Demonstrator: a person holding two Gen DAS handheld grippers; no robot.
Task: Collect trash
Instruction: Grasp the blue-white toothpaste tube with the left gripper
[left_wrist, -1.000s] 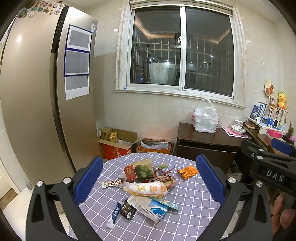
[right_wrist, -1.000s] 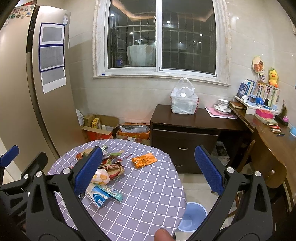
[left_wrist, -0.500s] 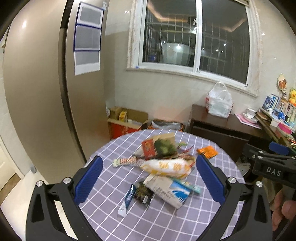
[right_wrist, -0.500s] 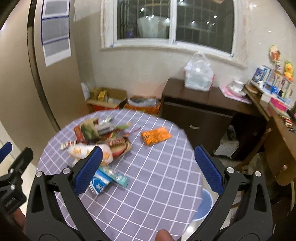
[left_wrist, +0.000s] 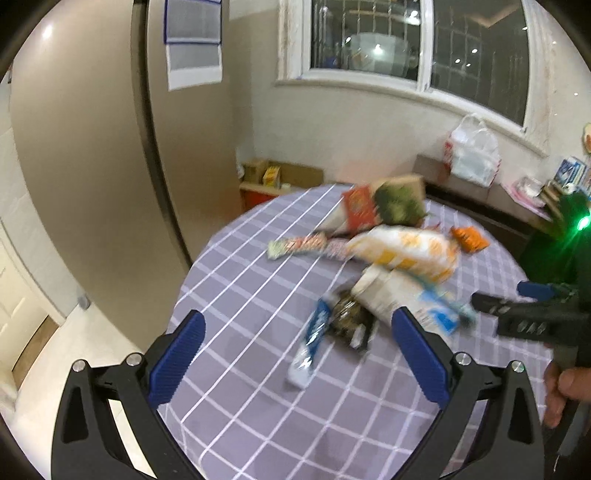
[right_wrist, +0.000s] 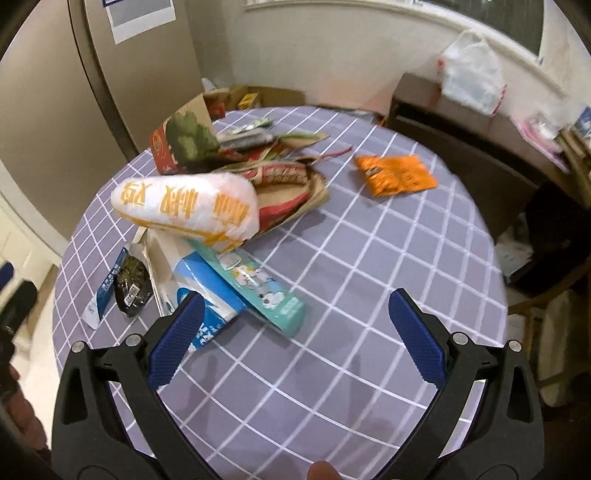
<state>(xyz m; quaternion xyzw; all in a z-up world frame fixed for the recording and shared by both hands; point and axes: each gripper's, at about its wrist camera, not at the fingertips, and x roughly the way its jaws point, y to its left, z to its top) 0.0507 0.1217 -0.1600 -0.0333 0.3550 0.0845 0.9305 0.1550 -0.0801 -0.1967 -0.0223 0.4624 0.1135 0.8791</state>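
A heap of trash lies on a round table with a purple checked cloth (right_wrist: 369, 280). It holds a white bag with yellow print (right_wrist: 184, 205), a teal box (right_wrist: 258, 288), a blue and white carton (right_wrist: 207, 291), a dark packet (right_wrist: 131, 284), a brown box with a green picture (right_wrist: 188, 138) and an orange wrapper (right_wrist: 397, 175) lying apart. My right gripper (right_wrist: 295, 328) hangs open above the near table edge, its left finger over the carton. My left gripper (left_wrist: 297, 352) is open above the table, empty, with a blue sachet (left_wrist: 314, 332) between its fingers' lines. The left view is blurred.
A tall beige fridge (left_wrist: 92, 166) stands left of the table. Cardboard boxes (left_wrist: 273, 177) sit on the floor by the wall. A dark sideboard (right_wrist: 461, 122) carries a white plastic bag (right_wrist: 472, 81). A wooden chair (right_wrist: 546, 291) stands at the table's right.
Both grippers have moved forward and tilted down over the table, so the trash heap looks much closer. Both stay open and hold nothing.
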